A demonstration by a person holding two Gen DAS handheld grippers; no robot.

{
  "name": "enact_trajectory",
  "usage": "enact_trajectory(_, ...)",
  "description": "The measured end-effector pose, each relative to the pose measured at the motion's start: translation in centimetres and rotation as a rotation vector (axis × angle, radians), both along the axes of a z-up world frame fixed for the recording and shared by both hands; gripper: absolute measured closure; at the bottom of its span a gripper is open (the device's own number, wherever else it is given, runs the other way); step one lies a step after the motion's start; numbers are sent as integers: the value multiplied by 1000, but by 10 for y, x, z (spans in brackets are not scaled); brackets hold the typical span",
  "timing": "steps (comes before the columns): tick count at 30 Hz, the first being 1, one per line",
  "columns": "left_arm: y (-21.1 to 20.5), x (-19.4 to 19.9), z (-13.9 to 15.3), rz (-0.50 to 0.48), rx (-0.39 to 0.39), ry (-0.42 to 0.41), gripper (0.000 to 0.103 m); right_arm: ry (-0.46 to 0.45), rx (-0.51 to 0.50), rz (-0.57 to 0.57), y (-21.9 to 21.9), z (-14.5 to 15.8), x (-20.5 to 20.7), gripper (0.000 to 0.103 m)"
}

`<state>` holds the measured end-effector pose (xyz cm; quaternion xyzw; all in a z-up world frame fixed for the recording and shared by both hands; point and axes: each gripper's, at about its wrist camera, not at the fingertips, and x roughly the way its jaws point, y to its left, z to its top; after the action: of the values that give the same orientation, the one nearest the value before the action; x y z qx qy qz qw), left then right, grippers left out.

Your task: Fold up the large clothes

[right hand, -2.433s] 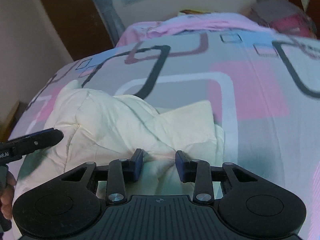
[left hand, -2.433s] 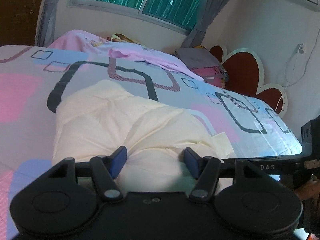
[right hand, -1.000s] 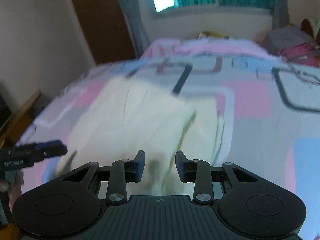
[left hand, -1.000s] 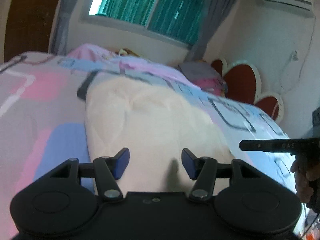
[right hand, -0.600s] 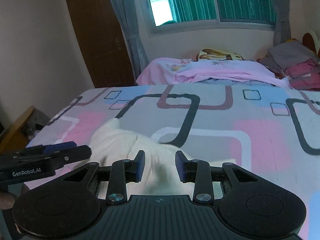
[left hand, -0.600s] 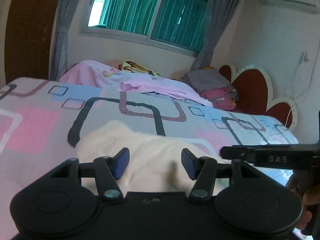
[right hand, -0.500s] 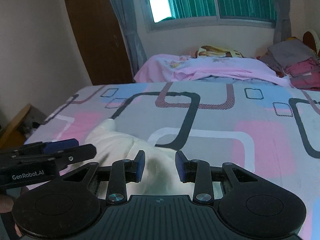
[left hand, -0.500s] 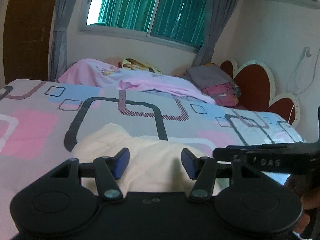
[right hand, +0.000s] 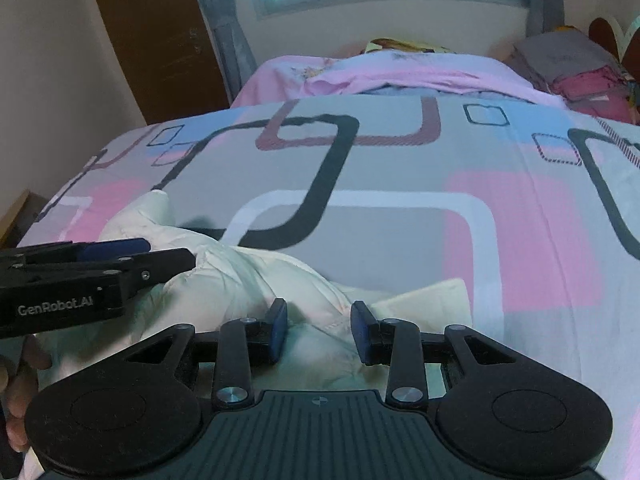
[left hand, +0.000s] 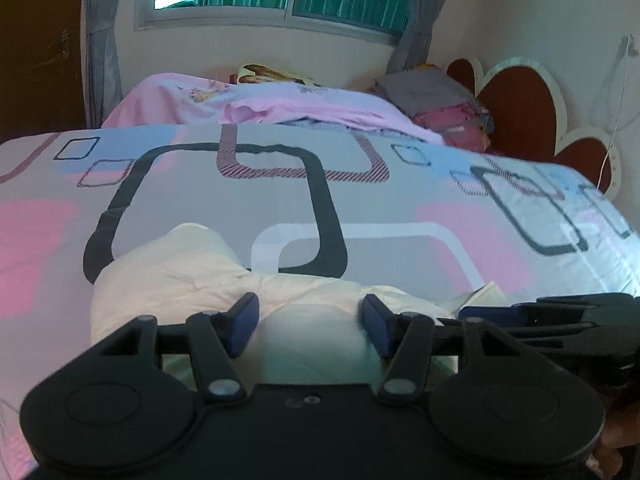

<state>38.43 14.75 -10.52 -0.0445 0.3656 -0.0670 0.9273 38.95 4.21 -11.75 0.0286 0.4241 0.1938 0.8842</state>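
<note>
A cream garment (left hand: pixel 180 276) lies bunched on the patterned bedsheet (left hand: pixel 400 200), close to the near edge. My left gripper (left hand: pixel 310 328) has a thick fold of it filling the gap between its blue pads. In the right wrist view the same garment (right hand: pixel 240 280) runs as a ridge between the pads of my right gripper (right hand: pixel 318 330), which also grips it. Each gripper shows in the other's view: the left gripper (right hand: pixel 120 264) at the left edge, the right gripper (left hand: pixel 500 314) at the right. A flat cream corner (right hand: pixel 432 300) sticks out to the right.
The bedsheet (right hand: pixel 400 240) stretches far ahead. A pink blanket (left hand: pixel 280 108) and a pile of folded clothes (left hand: pixel 440 96) lie at the far side, under the window. A red headboard (left hand: pixel 520 100) stands right, a brown door (right hand: pixel 160 40) left. A hand (right hand: pixel 20 380) holds the left gripper.
A second ago the garment was spread out high in front of both grippers. Both hands have since come down and the cloth has settled into a low bunch on the bed.
</note>
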Motion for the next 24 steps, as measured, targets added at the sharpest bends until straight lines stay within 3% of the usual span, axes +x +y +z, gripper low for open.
enact_trajectory(6, -4, -24, 15, 7, 33, -33, 46, -29, 46, 2, -17, 24, -18, 68)
enact_trajectory(12, -8, -109, 35, 65, 15, -98, 42, -89, 99, 25, -62, 64, -80, 68)
enact_trajectory(17, -19, -194, 45, 151, -10, -114, 41, -88, 140, 60, -98, 79, -157, 68)
enact_trajectory(18, -23, -208, 46, 162, -13, -112, 39, -90, 149, 66, -104, 82, -173, 68)
enact_trajectory(20, -33, -239, 50, 196, -4, -117, 22, -89, 162, 78, -114, 86, -202, 68)
enact_trajectory(24, -56, -287, 57, 203, 35, -119, 17, -90, 189, 67, -133, 95, -247, 68)
